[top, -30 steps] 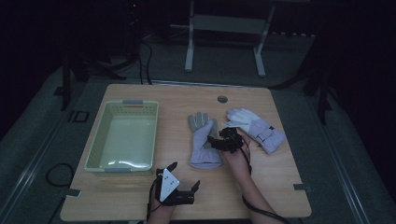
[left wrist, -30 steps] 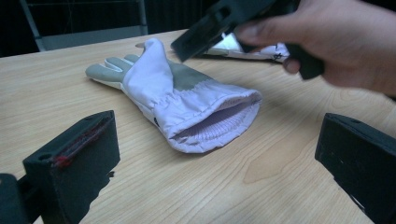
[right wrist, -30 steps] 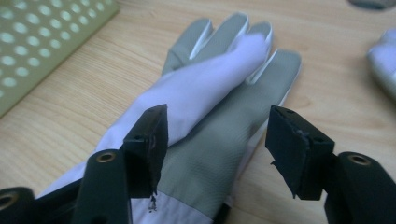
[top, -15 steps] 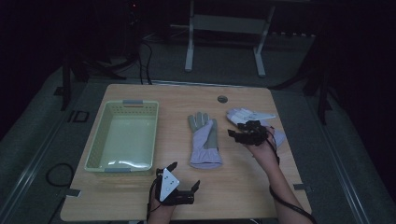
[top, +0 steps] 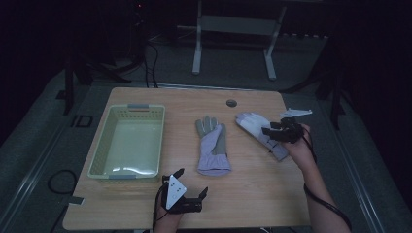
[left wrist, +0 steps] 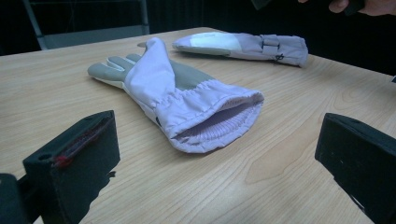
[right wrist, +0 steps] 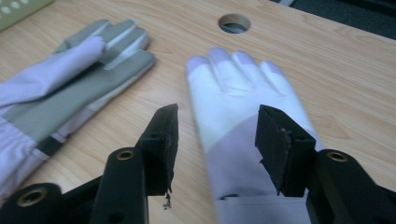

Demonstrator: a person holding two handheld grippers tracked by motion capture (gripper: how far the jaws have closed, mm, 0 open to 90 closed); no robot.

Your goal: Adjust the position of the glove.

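Note:
Two gloves lie flat on the wooden table (top: pixel 252 189). A lavender-and-grey glove (top: pixel 212 145) is at the centre, fingers pointing away. To its right lies a white-and-lavender glove (top: pixel 255 125) at a slant. My right gripper (top: pixel 270 133) hovers over this glove's cuff end, its jaws open and just now closing. In the right gripper view the white glove (right wrist: pixel 233 88) lies below the gap of the right gripper (right wrist: pixel 219 135), with neither pad pressing on it. My left gripper (top: pixel 192 180) rests near the front edge, wide open, facing the centre glove's cuff (left wrist: pixel 210 121).
A pale green plastic basket (top: pixel 99 155) stands at the table's left. A round cable hole (top: pixel 231 103) sits near the far edge. The right glove (left wrist: pixel 243 44) lies close to the table's right edge. Dark floor and a metal stand lie beyond.
My right gripper has moved rightward from beside the centre glove to over the white glove, and its jaws have narrowed. The left gripper and both gloves have stayed put.

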